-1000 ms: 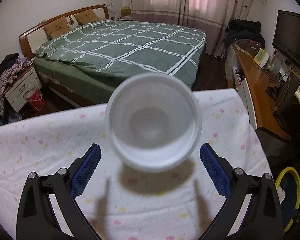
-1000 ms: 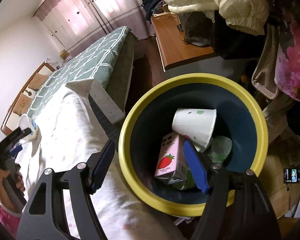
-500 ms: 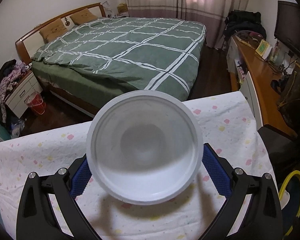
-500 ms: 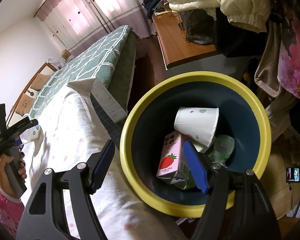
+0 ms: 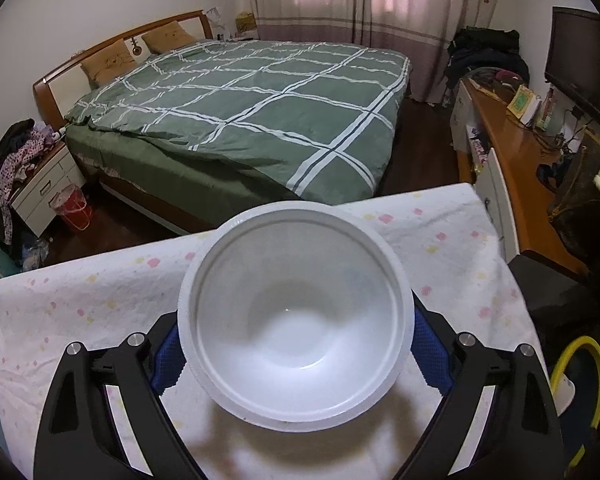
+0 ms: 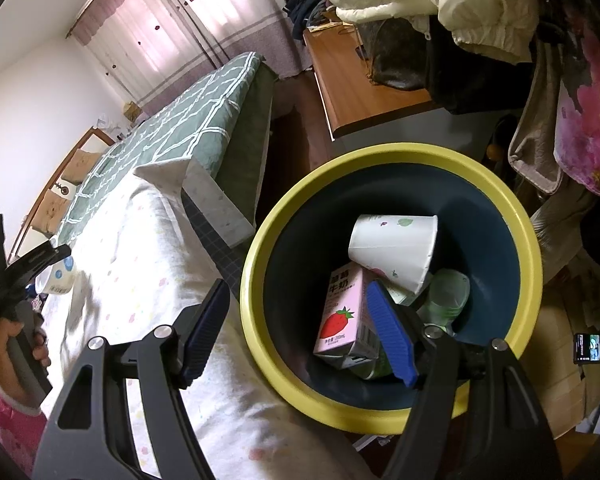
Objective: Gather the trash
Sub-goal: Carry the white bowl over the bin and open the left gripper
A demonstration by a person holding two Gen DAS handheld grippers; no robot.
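- The white round plastic bowl (image 5: pixel 296 320) fills the lower middle of the left wrist view, between the blue pads of the left gripper (image 5: pixel 296 344); its wide rim hides the pad faces, so contact cannot be confirmed.
- The left gripper's jaws are closing with the bowl between them; only slivers of blue pad show at either side of the rim.
- The bowl sits mouth up, its open mouth facing the camera, over the white cloth with pastel dots (image 5: pixel 100 300) covering the table; its base is hidden, though a shadow lies on the cloth beneath it.
- In the right wrist view the same bowl (image 6: pixel 58 276) appears small and partly covered by the left gripper's black frame, perhaps with a blue printed spot on its side.
- The right gripper (image 6: pixel 300 332) stands spread with nothing between its pads, hovering at the near rim of the round dark blue bin with a yellow rim (image 6: pixel 340 412).
- Counted in the bin: one white paper cup with leaf prints (image 6: pixel 396 246) lying on its side, mouth to the right; one pink strawberry milk carton (image 6: pixel 340 316) leaning upright; one pale green clear plastic piece (image 6: pixel 448 292), half hidden and hard to identify.
- One bowl and two grippers are in view.
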